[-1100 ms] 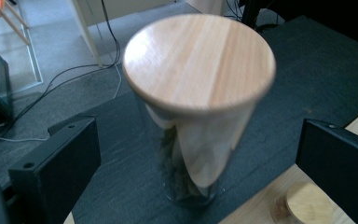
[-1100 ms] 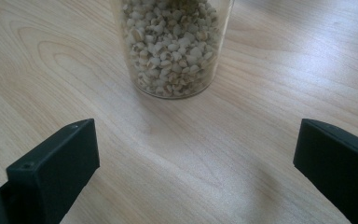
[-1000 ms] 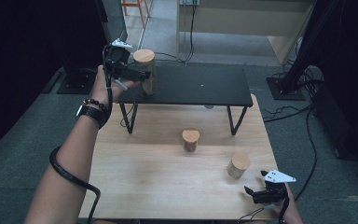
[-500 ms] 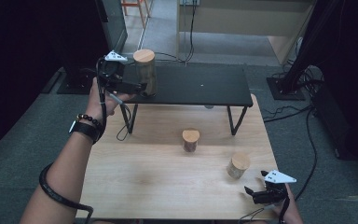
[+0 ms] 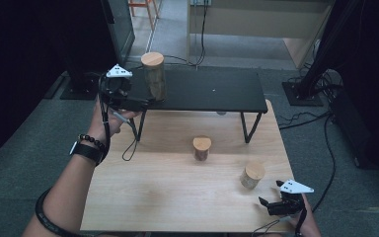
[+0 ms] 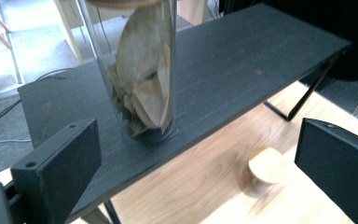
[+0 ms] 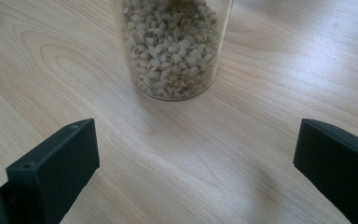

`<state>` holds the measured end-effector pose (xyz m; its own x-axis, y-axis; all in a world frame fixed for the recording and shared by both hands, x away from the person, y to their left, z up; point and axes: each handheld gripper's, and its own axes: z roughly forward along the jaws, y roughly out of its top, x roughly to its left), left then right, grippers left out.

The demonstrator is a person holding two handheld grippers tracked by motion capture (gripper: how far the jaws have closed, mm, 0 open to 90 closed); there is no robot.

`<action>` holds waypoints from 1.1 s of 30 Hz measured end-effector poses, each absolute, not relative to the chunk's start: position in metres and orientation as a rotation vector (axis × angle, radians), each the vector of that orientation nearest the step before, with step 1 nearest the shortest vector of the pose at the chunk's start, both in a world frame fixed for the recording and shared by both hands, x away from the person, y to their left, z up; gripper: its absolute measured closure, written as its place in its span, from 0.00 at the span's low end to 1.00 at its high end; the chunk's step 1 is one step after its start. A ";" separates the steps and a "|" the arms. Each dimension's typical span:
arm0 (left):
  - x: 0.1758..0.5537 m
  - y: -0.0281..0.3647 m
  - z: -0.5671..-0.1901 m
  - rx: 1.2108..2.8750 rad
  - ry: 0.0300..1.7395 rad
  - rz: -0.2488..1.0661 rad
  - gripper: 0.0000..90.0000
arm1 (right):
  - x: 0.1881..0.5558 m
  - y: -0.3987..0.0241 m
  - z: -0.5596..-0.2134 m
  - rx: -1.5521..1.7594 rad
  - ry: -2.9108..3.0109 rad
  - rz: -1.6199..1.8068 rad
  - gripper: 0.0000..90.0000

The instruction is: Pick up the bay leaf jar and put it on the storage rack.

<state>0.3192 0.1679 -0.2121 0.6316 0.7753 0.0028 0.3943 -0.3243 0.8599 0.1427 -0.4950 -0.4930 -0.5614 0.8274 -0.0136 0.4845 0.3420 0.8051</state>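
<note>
A tall clear jar with a wooden lid stands on the left end of the black shelf. The left gripper view shows dried leaves inside the tall jar. My left gripper is open, just to the left of the jar and a little nearer the person, not touching it. In its own view the left gripper has its jaws wide apart with nothing between them. My right gripper rests open near the table's front right corner. Ahead of the right gripper stands a short jar of pale grains.
The black shelf stands on thin legs at the back of the wooden table. Two short wooden-lidded jars stand on the table, one mid-table and one at the front right. Cables lie on the floor at the right.
My left gripper has drawn back from the tall jar, down and toward the person. The jar stays on the shelf. The right gripper has not moved.
</note>
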 end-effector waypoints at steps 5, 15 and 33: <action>0.315 0.173 -0.221 1.940 0.927 0.514 0.01 | 0.142 -0.495 -0.493 1.150 2.187 1.095 0.00; 0.304 0.185 -0.238 1.923 0.914 0.496 0.01 | 0.142 -0.493 -0.493 1.148 2.190 1.085 0.00; 0.293 0.198 -0.277 1.894 0.921 0.453 0.01 | 0.143 -0.492 -0.492 1.144 2.197 1.073 0.00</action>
<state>0.2933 0.1984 -0.2771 0.6480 0.7584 -0.0701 0.4077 -0.2677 0.8730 0.1430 -0.4916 -0.4920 -0.5620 0.8267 -0.0277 0.4861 0.3572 0.7976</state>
